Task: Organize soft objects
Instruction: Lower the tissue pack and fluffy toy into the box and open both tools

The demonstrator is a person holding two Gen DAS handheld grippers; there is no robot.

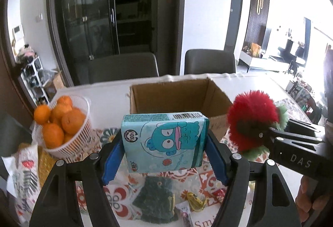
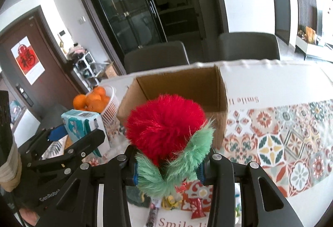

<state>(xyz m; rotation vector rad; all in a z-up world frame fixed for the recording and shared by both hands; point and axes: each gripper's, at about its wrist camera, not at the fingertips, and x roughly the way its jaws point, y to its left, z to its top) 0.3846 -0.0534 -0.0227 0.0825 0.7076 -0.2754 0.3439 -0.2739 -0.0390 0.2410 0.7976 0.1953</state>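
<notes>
My left gripper is shut on a blue tissue pack with a cartoon fish, held above the table in front of an open cardboard box. My right gripper is shut on a fluffy red pompom with green fuzzy leaves, held just before the same box. In the left wrist view the pompom and right gripper show at the right. In the right wrist view the tissue pack shows at the left. A dark green plush lies on the table below.
A white basket of oranges stands left of the box. A printed bag lies at the far left. Small wrapped snacks lie on the patterned tablecloth. Two grey chairs stand behind the table.
</notes>
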